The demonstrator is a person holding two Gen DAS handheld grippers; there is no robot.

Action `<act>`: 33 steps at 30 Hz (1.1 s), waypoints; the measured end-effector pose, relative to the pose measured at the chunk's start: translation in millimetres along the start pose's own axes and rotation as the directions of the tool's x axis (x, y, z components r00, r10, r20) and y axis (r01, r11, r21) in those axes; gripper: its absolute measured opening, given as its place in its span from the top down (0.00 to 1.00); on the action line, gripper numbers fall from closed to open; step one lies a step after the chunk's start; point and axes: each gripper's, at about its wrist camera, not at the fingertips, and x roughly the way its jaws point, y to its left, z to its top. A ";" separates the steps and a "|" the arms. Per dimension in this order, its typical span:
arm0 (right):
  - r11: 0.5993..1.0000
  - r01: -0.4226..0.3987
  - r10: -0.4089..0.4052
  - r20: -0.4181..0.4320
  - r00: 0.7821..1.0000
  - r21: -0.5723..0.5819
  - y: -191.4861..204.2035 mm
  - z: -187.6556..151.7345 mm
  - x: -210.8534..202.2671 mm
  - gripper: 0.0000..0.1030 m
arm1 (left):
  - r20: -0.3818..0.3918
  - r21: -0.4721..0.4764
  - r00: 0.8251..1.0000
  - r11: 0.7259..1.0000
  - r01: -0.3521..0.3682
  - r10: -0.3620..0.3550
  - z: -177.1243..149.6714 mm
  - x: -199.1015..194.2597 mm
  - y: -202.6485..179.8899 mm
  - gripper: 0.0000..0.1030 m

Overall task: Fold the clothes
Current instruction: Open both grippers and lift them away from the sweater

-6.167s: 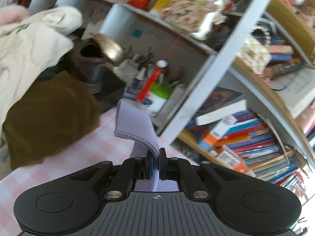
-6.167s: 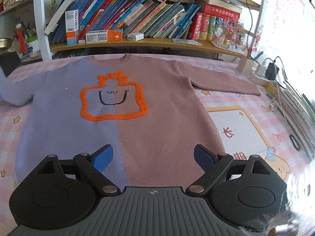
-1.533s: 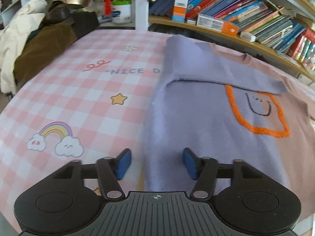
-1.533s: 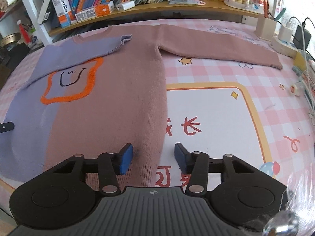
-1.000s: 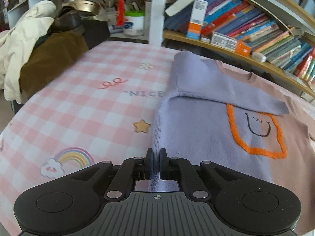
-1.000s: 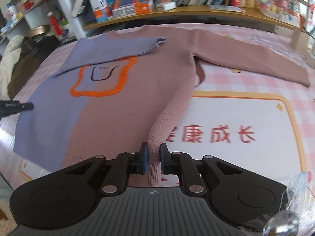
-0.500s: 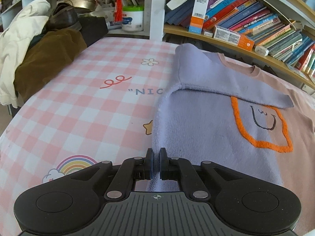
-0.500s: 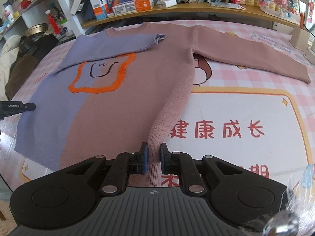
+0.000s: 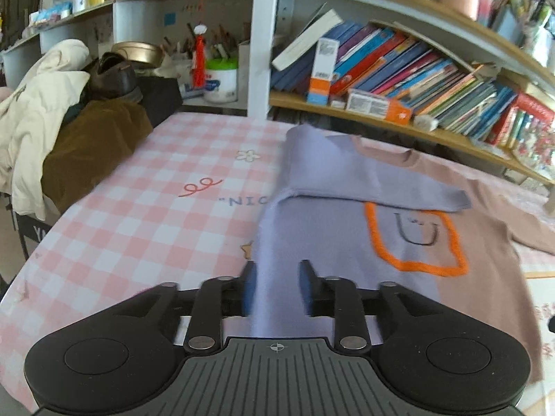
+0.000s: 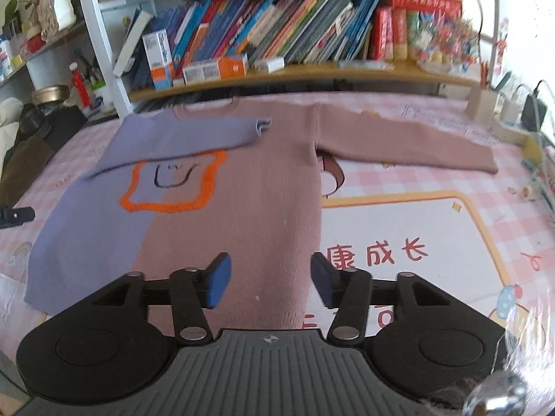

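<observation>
A sweater, half lilac and half dusty pink, with an orange outlined face, lies flat on the table (image 9: 333, 228) (image 10: 242, 201). Its lilac sleeve (image 9: 364, 183) is folded across the chest; the pink sleeve (image 10: 409, 142) stretches out to the right. My left gripper (image 9: 275, 286) is open over the lilac bottom edge, with cloth between the fingers. My right gripper (image 10: 270, 277) is open over the pink bottom hem.
The table has a pink checked cloth (image 9: 145, 208) and a printed mat (image 10: 416, 242). Bookshelves (image 10: 277, 41) run along the back. A pile of brown and cream clothes (image 9: 69, 131) sits at the far left. Chargers and a pen holder (image 10: 485, 104) stand at the right.
Both grippers were shut on the sweater's bottom edge half a second ago. Both have opened and let go, and the hem lies on the table.
</observation>
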 end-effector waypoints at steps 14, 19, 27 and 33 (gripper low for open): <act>0.994 0.111 -0.111 0.046 0.993 0.004 26.9 -28.1 -37.1 0.22 | 0.002 0.149 0.998 0.987 0.066 -0.067 -29.1 -33.9 -27.1 0.14; 0.989 0.144 -0.144 0.029 0.989 0.019 28.7 -39.1 -45.7 0.20 | -0.029 0.148 0.995 0.985 0.093 -0.090 -34.8 -32.0 -23.3 0.14; 0.980 0.194 -0.195 0.022 0.980 0.040 25.7 -48.4 -57.9 0.19 | -0.048 0.179 0.988 0.972 0.153 -0.147 -39.4 -31.6 -32.6 0.12; 0.975 0.219 -0.220 0.024 0.975 0.048 24.3 -49.2 -63.0 0.19 | -0.053 0.177 0.986 0.970 0.167 -0.160 -39.5 -29.8 -34.9 0.12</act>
